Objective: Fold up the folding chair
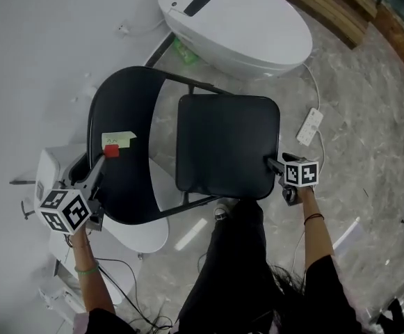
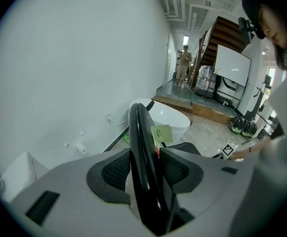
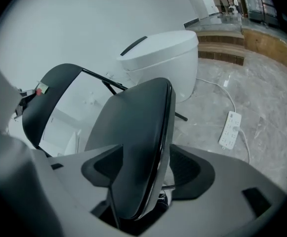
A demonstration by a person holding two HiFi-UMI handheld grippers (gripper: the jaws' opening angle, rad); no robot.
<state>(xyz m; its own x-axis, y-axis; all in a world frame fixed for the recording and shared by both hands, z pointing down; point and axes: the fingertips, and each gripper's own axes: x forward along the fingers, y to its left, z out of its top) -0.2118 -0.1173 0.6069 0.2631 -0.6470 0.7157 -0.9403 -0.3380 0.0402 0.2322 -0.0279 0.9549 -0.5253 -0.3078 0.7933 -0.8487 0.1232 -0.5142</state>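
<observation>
The black folding chair stands open on the floor below me. Its seat lies flat and its curved backrest is to the left, with a yellow note stuck on it. My left gripper is at the backrest's near rim. In the left gripper view the rim runs between both pads, and the left gripper is shut on it. My right gripper is at the seat's right edge. In the right gripper view that seat sits between the spread jaws of the right gripper, which is open.
A white toilet stands just beyond the chair, and a white power strip with its cable lies on the stone floor to the right. White fixtures crowd the wall at the lower left. Wooden steps run along the back right.
</observation>
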